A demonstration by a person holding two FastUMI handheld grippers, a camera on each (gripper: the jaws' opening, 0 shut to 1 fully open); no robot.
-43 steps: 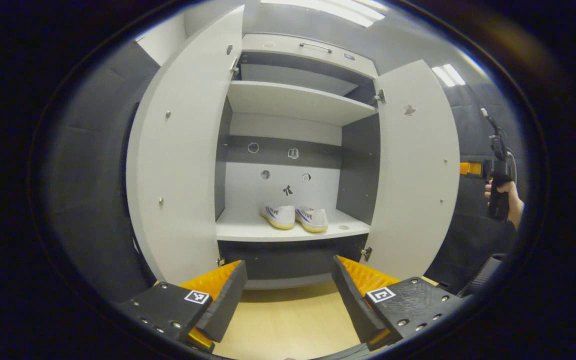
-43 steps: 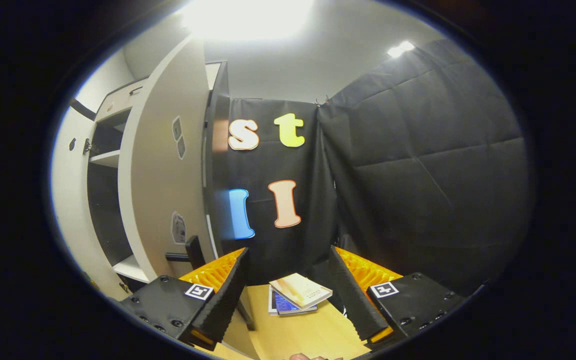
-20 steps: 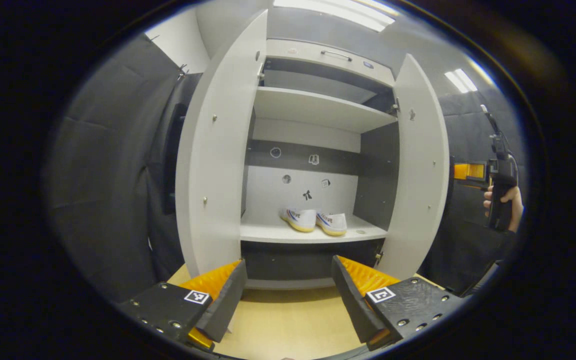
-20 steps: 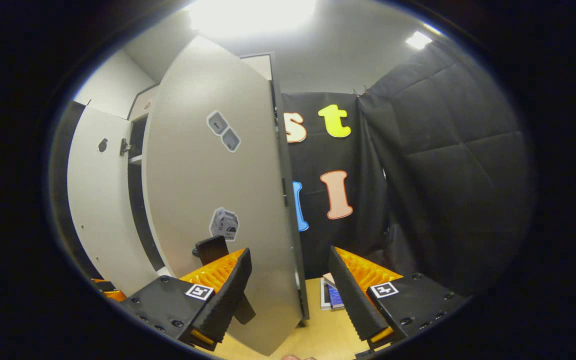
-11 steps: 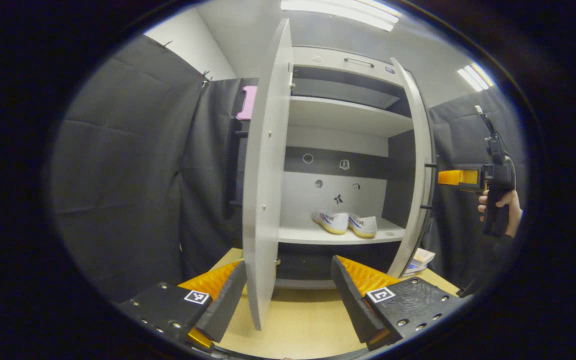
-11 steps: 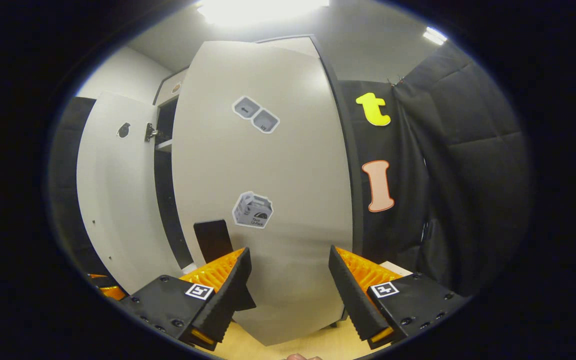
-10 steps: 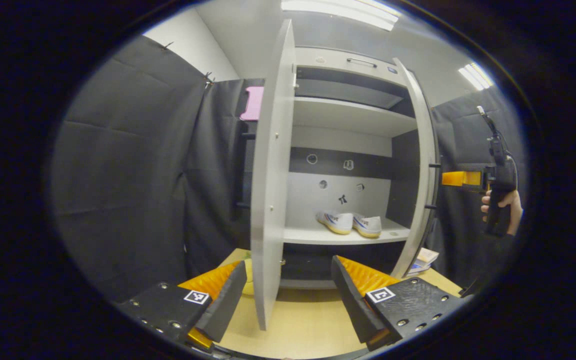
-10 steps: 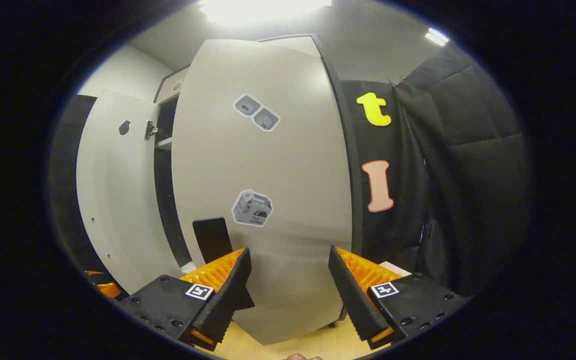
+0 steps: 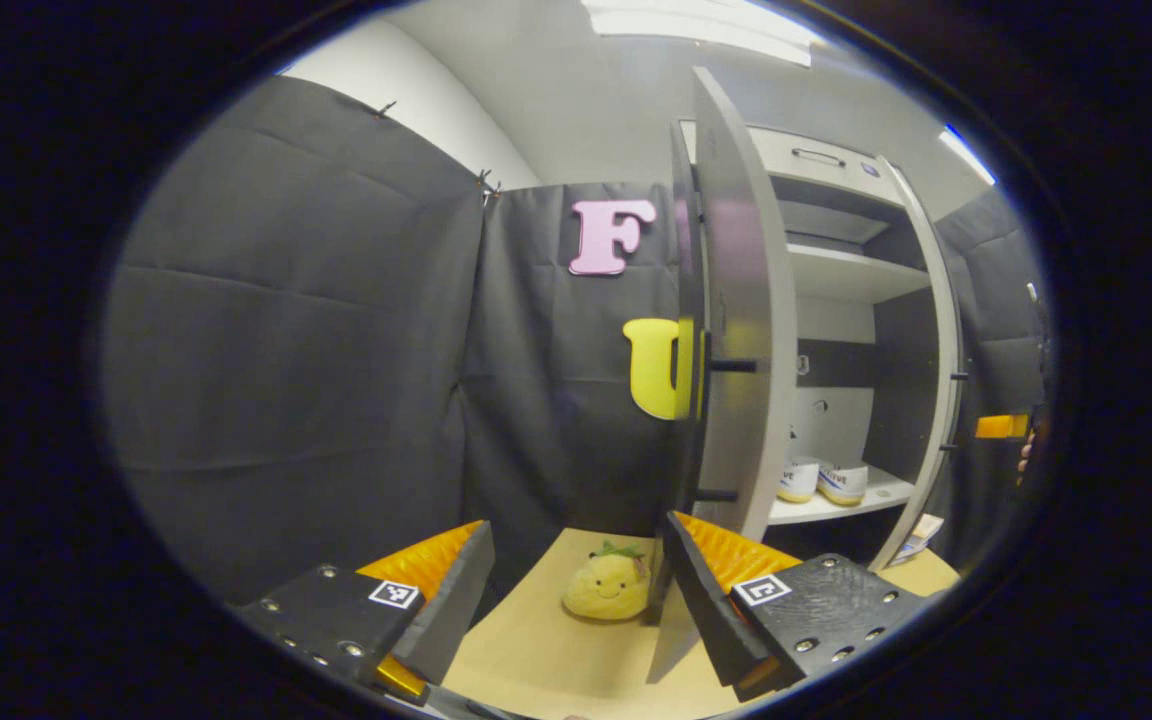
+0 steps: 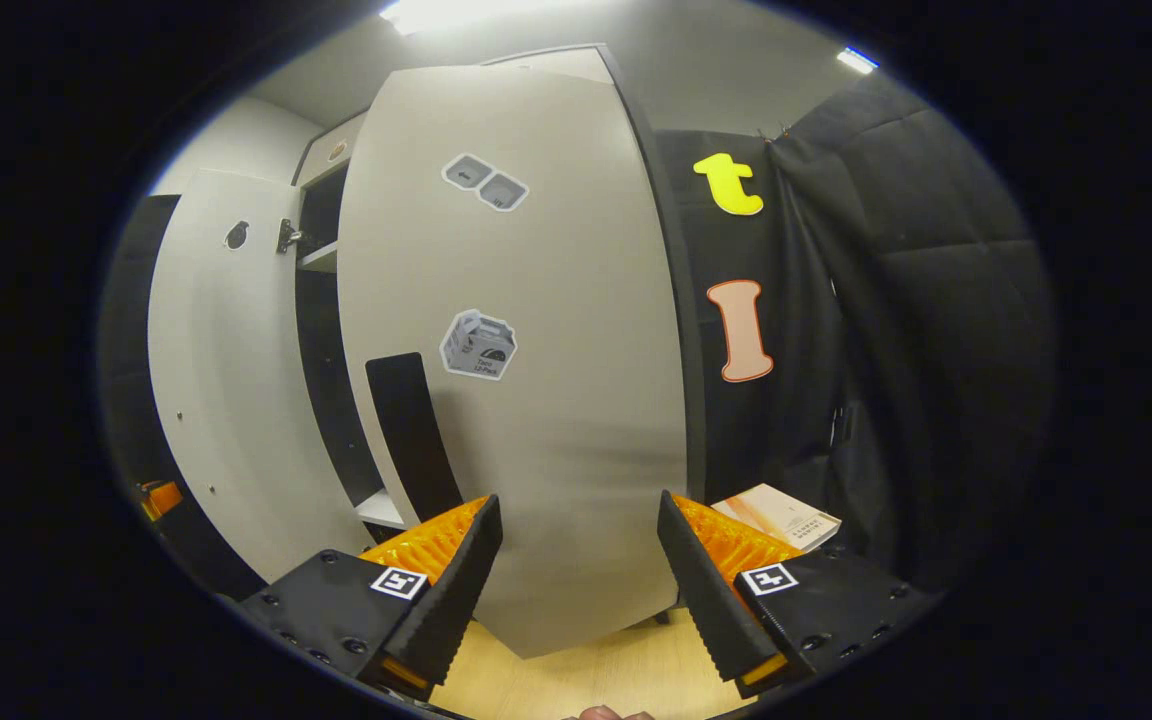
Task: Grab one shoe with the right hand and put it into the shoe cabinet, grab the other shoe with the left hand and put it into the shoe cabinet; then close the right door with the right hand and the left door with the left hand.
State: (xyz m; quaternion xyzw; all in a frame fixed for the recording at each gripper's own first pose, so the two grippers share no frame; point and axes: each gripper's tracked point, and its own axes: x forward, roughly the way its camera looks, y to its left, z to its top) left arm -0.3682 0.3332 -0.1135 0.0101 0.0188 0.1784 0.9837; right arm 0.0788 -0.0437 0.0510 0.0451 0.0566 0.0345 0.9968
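Inside, both shoes [image 9: 822,481] sit side by side on the cabinet's low shelf [image 9: 841,505] (doors ajar); left gripper [image 9: 576,590] gapes by the left door [image 9: 736,340], right gripper [image 10: 576,585] gapes facing the right door [image 10: 536,400]

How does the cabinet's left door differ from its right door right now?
In the right gripper view, the right door shows its outer face, with stickers and a dark handle; the left door shows its plain inner face with a hinge. The right door is swung further shut. Both are pale, and neither is fully closed.
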